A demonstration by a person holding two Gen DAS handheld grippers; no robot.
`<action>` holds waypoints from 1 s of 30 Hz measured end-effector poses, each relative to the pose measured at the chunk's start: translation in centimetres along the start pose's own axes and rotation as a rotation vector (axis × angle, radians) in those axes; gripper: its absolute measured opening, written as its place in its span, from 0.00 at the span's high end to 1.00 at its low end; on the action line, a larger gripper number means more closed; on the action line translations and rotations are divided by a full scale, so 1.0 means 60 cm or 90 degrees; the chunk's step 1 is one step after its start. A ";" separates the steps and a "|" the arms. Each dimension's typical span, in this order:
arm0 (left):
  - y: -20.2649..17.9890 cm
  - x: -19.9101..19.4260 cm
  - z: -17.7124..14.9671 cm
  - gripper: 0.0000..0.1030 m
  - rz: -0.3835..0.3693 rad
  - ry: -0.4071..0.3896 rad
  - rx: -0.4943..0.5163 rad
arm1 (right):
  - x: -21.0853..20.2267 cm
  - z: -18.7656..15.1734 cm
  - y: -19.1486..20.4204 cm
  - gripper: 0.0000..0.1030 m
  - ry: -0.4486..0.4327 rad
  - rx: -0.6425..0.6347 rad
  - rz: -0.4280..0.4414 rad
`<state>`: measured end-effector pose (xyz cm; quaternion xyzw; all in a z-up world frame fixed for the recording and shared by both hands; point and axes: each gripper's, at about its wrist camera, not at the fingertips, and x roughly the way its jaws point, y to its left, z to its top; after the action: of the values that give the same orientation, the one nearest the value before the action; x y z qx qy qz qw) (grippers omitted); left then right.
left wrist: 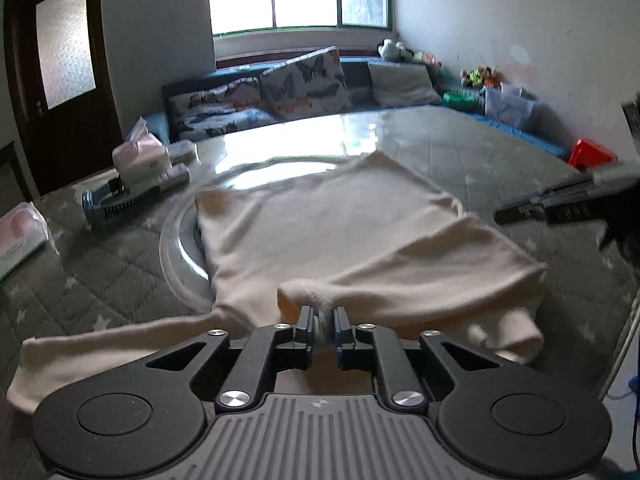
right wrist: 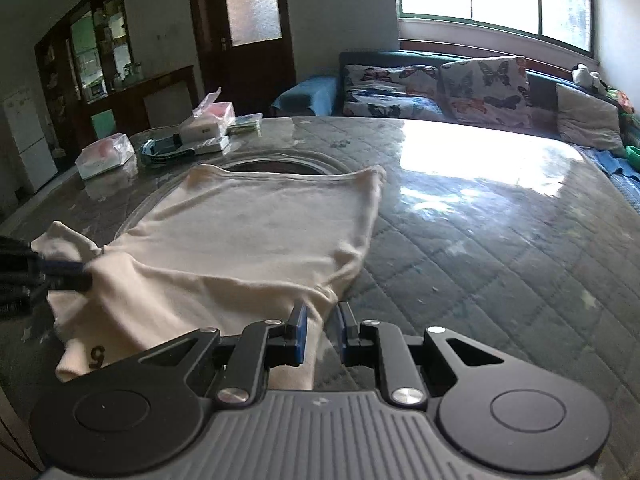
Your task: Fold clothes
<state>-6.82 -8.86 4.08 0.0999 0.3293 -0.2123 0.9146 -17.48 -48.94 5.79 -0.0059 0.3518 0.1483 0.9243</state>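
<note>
My left jaws (left wrist: 323, 322) are clenched on a bunched fold of the cream shirt (left wrist: 320, 236), the cloth pinched right between the pads. My right jaws (right wrist: 322, 320) stand nearly closed with the shirt's near edge running between them; I cannot tell whether the pads actually press on it.

The shirt lies spread on the table (right wrist: 480, 248) ahead of both jaws, its far hem draped over a round glass turntable (left wrist: 176, 236). One sleeve trails out to the left of my left jaws; the other side is folded over toward the right. In the right wrist view, the left gripper shows at the far left edge, gripping the cloth.

Beyond the shirt and to the left of the jaws sit a tissue pack (right wrist: 105, 156) with tissues inside, a small fan (left wrist: 116, 200) lying flat, and a stack of boxes (right wrist: 208, 124) whose contents I cannot make out.
</note>
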 end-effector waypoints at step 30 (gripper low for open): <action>0.131 -0.042 -0.048 0.70 0.100 -0.016 -0.149 | 0.096 0.044 0.205 0.86 0.048 -0.152 0.125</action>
<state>-6.62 -0.14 3.84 0.0153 0.3317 -0.1017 0.9378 -15.13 -35.34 5.16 -0.0866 0.3648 0.2783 0.8843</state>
